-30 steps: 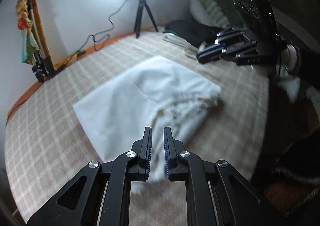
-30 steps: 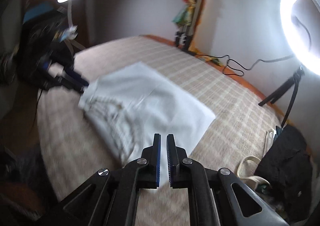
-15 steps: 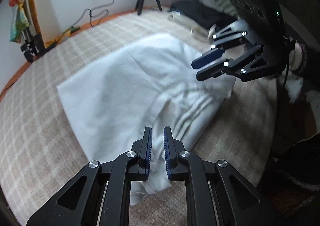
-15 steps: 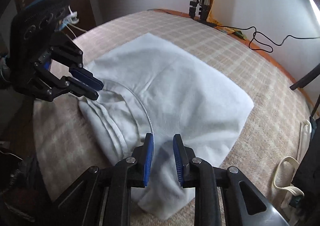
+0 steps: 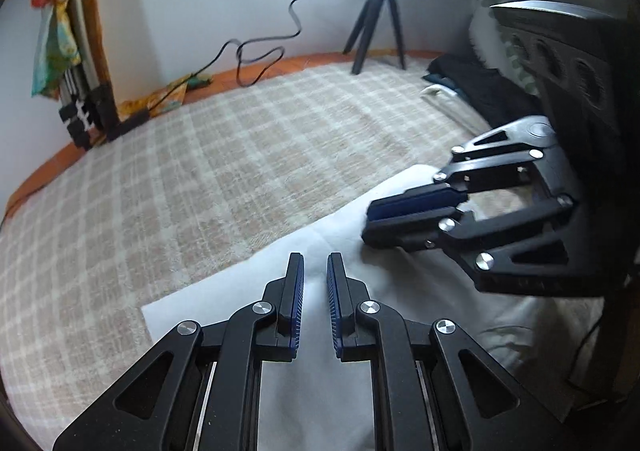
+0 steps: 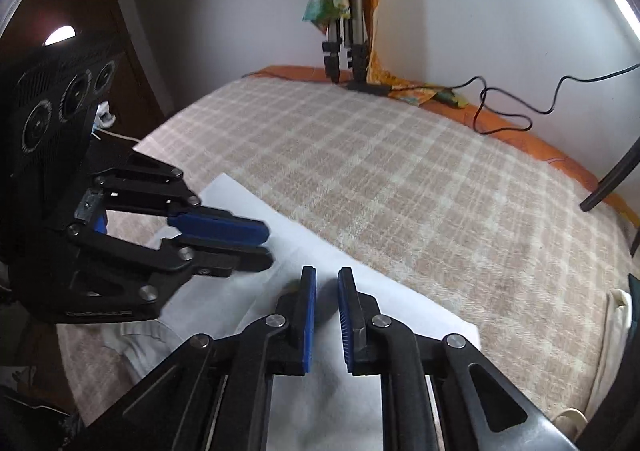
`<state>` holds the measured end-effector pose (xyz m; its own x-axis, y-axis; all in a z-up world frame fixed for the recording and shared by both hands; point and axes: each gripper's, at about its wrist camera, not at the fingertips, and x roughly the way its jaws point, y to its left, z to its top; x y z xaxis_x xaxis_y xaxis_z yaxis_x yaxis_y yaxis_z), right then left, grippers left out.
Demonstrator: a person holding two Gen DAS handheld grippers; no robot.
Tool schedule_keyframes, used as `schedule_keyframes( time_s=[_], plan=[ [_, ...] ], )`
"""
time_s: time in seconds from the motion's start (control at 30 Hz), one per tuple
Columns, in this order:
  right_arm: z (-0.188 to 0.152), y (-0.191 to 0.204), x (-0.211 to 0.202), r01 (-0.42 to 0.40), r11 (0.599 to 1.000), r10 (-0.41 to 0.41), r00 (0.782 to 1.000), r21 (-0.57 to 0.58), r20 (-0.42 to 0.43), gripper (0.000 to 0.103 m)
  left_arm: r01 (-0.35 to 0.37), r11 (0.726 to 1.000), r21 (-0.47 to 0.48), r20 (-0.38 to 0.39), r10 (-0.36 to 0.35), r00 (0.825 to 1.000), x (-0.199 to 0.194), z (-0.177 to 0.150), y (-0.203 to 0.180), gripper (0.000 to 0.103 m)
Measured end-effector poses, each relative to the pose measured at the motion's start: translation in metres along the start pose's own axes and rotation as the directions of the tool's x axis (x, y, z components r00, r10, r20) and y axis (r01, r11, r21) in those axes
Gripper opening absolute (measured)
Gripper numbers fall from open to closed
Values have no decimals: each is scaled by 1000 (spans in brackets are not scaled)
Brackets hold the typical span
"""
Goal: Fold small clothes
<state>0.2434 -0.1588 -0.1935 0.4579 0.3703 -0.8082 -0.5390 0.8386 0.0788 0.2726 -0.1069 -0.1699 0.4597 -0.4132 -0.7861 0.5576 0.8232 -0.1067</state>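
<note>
Lying flat on the checked bed (image 5: 240,155), the white garment (image 6: 248,291) looks light, limp and prone to slipping; its far edge suits a pinch. The left hand-held gripper (image 5: 315,263) hovers nearly clenched, empty. The right hand-held gripper (image 6: 326,277), having just narrowed, grasps nothing.

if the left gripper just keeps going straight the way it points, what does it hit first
Most likely the white garment lying right under the left gripper: its fingertips hover over the cloth's far edge. Depth is unclear, so it could just clear that edge and meet the checked blanket instead.
</note>
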Motion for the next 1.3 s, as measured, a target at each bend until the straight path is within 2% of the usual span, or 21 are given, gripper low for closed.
schedule_keyframes(
  time_s=[0.07, 0.13, 0.23, 0.3, 0.33, 0.4, 0.47, 0.53, 0.6, 0.7, 0.73, 0.8, 0.9, 0.93, 0.97, 1.0, 1.07, 1.1, 1.2, 1.3],
  plan=[
    [-4, -3, 10, 7, 1000, -7, 1000, 6, -18, 9, -19, 1000, -22, -12, 19, 1000, 7, -6, 7, 11],
    [-8, -9, 16, 6, 1000, -5, 999, 25, -32, 5, -8, 999, -44, -3, 8, 1000, 9, -12, 15, 11],
    [-14, -23, 13, -34, 997, 37, 999, 73, -30, 5, 2, 997, -84, 24, 0, 1000, -1, -18, 25, 14],
    [-17, -33, 2, -44, 994, 44, 999, 104, -4, 9, 5, 994, -105, 74, 3, 997, -14, -18, 31, 14],
    [-19, -41, -7, -70, 988, 66, 997, 137, 35, 11, -9, 994, -105, 92, 19, 996, -19, -18, 34, 14],
    [-21, -57, -16, -82, 977, 70, 995, 194, 68, 12, -47, 994, -100, 84, 56, 995, -19, -16, 42, 14],
    [-24, -71, -15, -33, 972, 24, 999, 235, 42, 15, -103, 987, -120, 38, 109, 993, -10, -15, 54, 14],
    [-30, -82, -9, 21, 966, -21, 1000, 257, -2, 14, -123, 981, -148, -7, 123, 992, -1, -20, 66, 14],
    [-37, -91, -4, 99, 961, -88, 995, 257, -54, 13, -125, 980, -154, 17, 129, 991, -3, -21, 70, 14],
    [-45, -107, -14, 133, 939, -125, 991, 316, -44, 10, -171, 976, -135, 19, 175, 984, -8, -22, 69, 14],
    [-47, -113, -20, 143, 929, -139, 990, 342, -37, 11, -203, 970, -130, 13, 207, 978, -9, -22, 72, 14],
    [-49, -119, -29, 143, 917, -146, 989, 372, -20, 15, -210, 964, -164, 23, 216, 976, -19, -25, 85, 14],
    [-53, -121, -47, 103, 915, -119, 993, 390, 17, 18, -192, 952, -237, 54, 211, 976, -43, -34, 104, 15],
    [-54, -120, -51, 83, 915, -102, 994, 394, 27, 23, -184, 950, -252, 65, 206, 976, -51, -37, 108, 17],
    [-55, -119, -53, 66, 914, -87, 996, 400, 35, 30, -165, 948, -272, 79, 193, 978, -61, -41, 113, 19],
    [-56, -117, -56, 46, 914, -69, 997, 402, 42, 33, -143, 947, -288, 90, 175, 981, -69, -45, 116, 22],
    [-58, -115, -55, 3, 912, -21, 999, 411, 38, 34, -100, 942, -321, 106, 141, 984, -83, -53, 121, 34],
    [-60, -114, -52, -19, 907, 5, 999, 420, 35, 34, -78, 941, -330, 118, 124, 985, -90, -57, 119, 34],
    [-64, -112, -42, -98, 887, 92, 995, 451, 36, 33, -42, 950, -310, 134, 87, 987, -101, -61, 103, 34],
    [-70, -111, -31, -169, 854, 167, 985, 492, 48, 33, -9, 973, -230, 135, 41, 990, -101, -57, 70, 34]
  ],
)
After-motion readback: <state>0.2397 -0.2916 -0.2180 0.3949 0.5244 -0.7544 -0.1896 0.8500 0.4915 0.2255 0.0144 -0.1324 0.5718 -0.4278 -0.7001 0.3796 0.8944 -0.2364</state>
